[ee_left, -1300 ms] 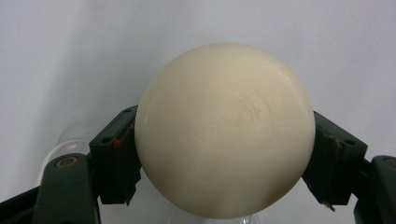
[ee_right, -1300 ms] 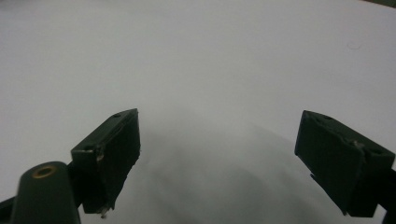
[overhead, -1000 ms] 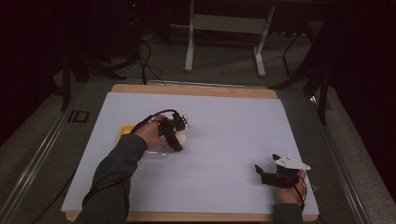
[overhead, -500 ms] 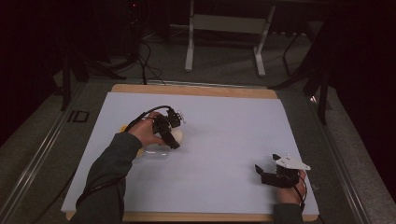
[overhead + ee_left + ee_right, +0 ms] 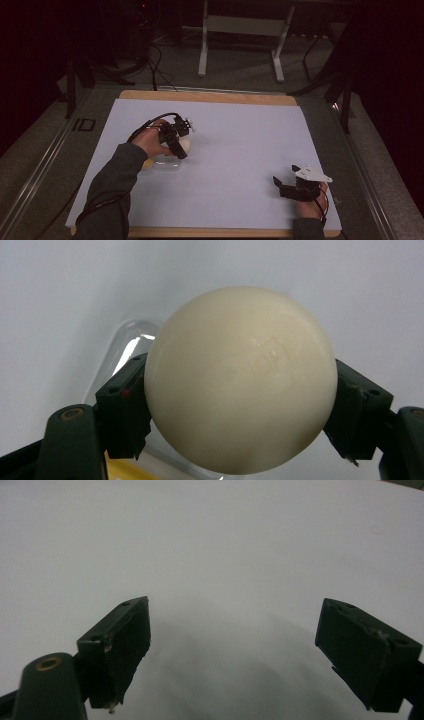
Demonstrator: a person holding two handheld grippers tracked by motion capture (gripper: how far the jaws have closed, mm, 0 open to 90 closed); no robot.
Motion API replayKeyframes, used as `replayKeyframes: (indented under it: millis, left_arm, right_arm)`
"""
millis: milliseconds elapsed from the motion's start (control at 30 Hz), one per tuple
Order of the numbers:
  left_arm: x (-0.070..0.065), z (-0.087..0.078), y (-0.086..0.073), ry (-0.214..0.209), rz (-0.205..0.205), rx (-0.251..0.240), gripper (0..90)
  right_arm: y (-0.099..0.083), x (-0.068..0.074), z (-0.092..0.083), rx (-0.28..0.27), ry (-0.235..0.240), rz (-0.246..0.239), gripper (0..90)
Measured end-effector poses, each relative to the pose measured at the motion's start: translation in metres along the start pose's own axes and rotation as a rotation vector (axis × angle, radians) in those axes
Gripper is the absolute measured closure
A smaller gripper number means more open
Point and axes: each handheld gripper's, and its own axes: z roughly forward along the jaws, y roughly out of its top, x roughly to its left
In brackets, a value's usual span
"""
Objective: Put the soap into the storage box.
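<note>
Two grippers: one in each of the person's hands, both over a white sheet (image 5: 240, 150) that covers a wooden-edged table (image 5: 210, 95).
Left gripper (image 5: 181, 146): held above the left-centre part of the sheet, jaws pointing down and towards the person's right; a black cable loops from it back over the hand.
Left gripper state: jaws clamped on a cream ball (image 5: 240, 380), one black pad against each side of it.
Cream ball: smooth, off-white and round; in the left gripper view it sits between the two pads and hides most of the ground beneath; in the high view it shows as a pale round shape at the jaw tips (image 5: 184, 145).
Ball height: whether it is clear of the sheet or touching it cannot be told.
Clear container (image 5: 127, 347): a transparent plastic piece with rounded corners lies on the sheet just behind and below the ball; in the high view it is a faint glossy patch (image 5: 167, 166) just beside the left hand.
Yellow item (image 5: 125, 471): a strip of yellow shows under the clear plastic at the lower edge of the left gripper view; what it is cannot be told.
Right gripper (image 5: 235, 655): low over the near right corner of the sheet, well apart from the ball; grey three-cornered plate on top in the high view (image 5: 290, 187).
Right gripper state: jaws spread wide, bare white sheet between them.
Surroundings: dark floor beyond the table, with a pale metal stand (image 5: 240, 30) and cables.
</note>
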Motion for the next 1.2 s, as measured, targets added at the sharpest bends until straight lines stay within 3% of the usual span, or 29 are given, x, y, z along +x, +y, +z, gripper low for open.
replayKeyframes:
  millis: [1200]
  left_arm:
    - [0.014, -0.004, -0.029, 0.038, -0.102, 0.000, 24.3]
  right_arm:
    - [0.000, 0.000, 0.000, 0.005, 0.000, -0.002, 14.5]
